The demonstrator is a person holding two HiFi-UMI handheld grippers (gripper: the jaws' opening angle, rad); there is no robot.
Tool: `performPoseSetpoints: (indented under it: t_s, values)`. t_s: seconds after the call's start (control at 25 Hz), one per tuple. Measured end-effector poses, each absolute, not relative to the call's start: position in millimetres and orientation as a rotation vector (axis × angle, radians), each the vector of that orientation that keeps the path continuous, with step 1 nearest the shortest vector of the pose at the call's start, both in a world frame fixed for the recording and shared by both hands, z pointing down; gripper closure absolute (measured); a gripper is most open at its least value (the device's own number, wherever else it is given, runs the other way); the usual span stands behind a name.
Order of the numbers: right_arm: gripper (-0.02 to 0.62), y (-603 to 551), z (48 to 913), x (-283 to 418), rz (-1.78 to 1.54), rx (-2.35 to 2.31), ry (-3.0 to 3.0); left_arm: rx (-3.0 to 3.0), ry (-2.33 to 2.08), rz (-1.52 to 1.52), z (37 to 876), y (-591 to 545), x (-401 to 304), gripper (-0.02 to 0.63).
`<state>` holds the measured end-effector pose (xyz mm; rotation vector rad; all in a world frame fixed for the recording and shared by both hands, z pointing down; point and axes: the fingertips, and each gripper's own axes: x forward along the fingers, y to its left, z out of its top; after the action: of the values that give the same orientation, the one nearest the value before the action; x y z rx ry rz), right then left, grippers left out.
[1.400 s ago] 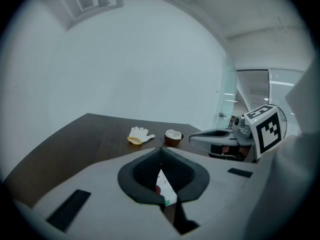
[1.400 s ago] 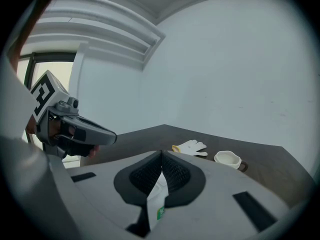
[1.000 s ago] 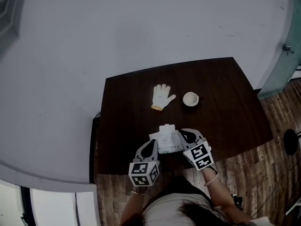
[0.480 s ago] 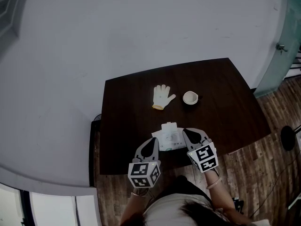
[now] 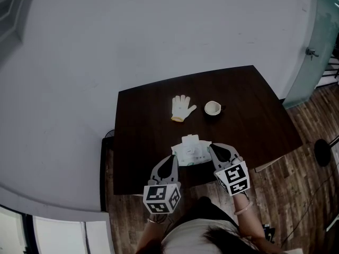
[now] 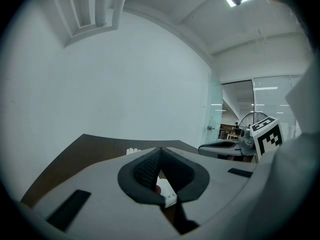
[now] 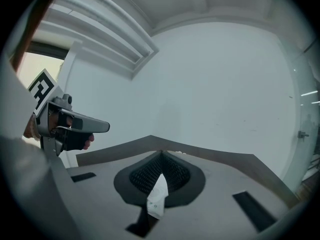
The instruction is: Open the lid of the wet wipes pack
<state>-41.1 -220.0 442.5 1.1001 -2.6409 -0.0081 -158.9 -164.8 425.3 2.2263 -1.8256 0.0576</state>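
Note:
The white wet wipes pack (image 5: pixel 189 149) hangs between my two grippers over the near edge of the dark table (image 5: pixel 254 120). A small white flap juts from the pack's far edge. My left gripper (image 5: pixel 172 161) is shut on the pack's left end, and a white corner of the pack (image 6: pixel 166 194) shows pinched between the jaws of the left gripper (image 6: pixel 160 159). My right gripper (image 5: pixel 213 148) is shut on the right end, where a thin white edge of the pack (image 7: pixel 157 196) sits in the jaws of the right gripper (image 7: pixel 161 160). Both grippers point nearly level.
A white glove (image 5: pixel 181 108) lies on the table's far middle, with a small white cup (image 5: pixel 213 108) to its right. A grey wall stands behind the table, and wooden floor lies to the right and below.
Both grippers have lifted together with the pack held between them, carrying it a little farther from the person. The glove and cup have stayed put.

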Motion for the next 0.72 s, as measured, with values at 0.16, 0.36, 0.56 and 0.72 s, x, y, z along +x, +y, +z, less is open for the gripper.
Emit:
performPoseSetpoints:
  t_s: [0.16,0.36,0.56,0.72]
  values:
    - [0.588,-205.9,435.4,-41.0,-0.009,1.115,-2.651,2.24,-1.819,0.05,421.0,-154.1,-159.0,0.592]
    - [0.588,-193.7,426.7,-40.2,-0.009,1.132,-2.654,2.258,-1.814,0.039,413.3,-145.5,-159.4,0.592]
    - [0.588,-184.8,420.5,-37.7,-0.026,1.142,-2.65,2.273,-1.812,0.022,406.0,-140.5,-155.9,0.592]
    - [0.588,-178.4,413.2,-37.5,-0.038,1.15,-2.658,2.287,-1.806,0.021,401.9,-135.4,-152.3,0.592]
